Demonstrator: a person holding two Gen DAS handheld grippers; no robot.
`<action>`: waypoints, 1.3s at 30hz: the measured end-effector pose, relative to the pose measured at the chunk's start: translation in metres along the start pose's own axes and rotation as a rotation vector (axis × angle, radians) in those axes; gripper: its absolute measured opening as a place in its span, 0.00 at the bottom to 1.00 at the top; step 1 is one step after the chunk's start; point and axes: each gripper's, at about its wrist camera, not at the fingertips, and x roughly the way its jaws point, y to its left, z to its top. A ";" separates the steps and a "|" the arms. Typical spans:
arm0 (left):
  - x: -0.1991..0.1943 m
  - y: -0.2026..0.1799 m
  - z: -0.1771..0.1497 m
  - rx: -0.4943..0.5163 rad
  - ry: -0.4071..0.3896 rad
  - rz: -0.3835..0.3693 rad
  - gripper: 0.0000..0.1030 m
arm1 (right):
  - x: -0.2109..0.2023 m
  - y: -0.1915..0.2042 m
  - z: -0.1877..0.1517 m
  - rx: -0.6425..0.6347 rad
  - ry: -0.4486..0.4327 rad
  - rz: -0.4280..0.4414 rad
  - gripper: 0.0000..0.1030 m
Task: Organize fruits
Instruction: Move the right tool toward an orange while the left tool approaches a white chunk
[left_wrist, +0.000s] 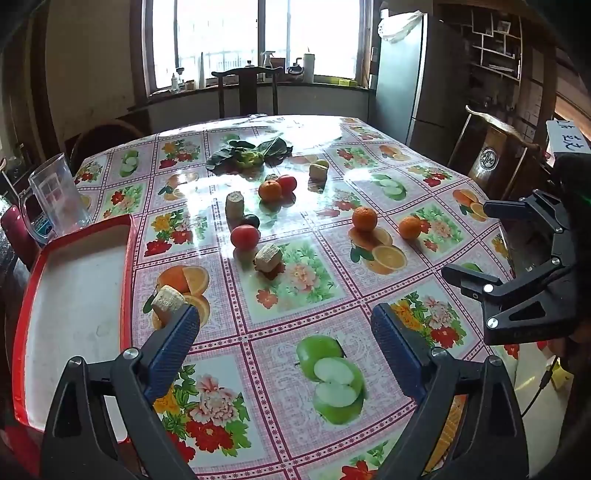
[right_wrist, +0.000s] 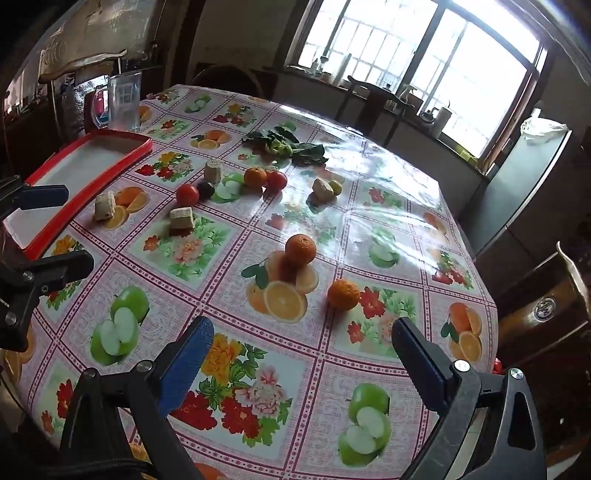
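1. Fruits lie spread over the desk (left_wrist: 295, 317), all beyond my fingers and none between them.
2. My left gripper (left_wrist: 284, 332) has its fingers spread wide and empty, over a bare patch of the printed cloth at the near edge.
3. My right gripper (right_wrist: 301, 341) is likewise wide open with nothing in it; the nearest orange (right_wrist: 343, 294) sits just past its fingers, towards the right one.
4. A second orange (right_wrist: 301, 249) lies a little farther and to the left.
5. Mid-desk I see a cluster: a tomato (left_wrist: 245, 236) with a dark fruit (left_wrist: 250, 220) touching it behind, and farther off a third orange (left_wrist: 270, 190) against another tomato (left_wrist: 287, 184).
6. Pale cut chunks lie among them; one chunk (left_wrist: 168, 301) sits just beyond my left finger.
7. The red tray (left_wrist: 129, 258) rests at the left edge, its white floor bare.
8. Leafy greens (left_wrist: 251, 151) lie on the far side.
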 end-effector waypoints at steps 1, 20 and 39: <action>0.000 0.000 0.000 0.002 -0.001 0.000 0.92 | 0.000 0.001 0.000 -0.005 -0.003 -0.005 0.95; 0.010 0.001 0.000 -0.008 0.025 0.003 0.92 | 0.009 0.002 -0.004 -0.023 0.005 0.029 0.95; 0.106 0.022 0.024 -0.070 0.147 0.008 0.78 | 0.097 -0.075 -0.008 0.284 0.050 0.275 0.60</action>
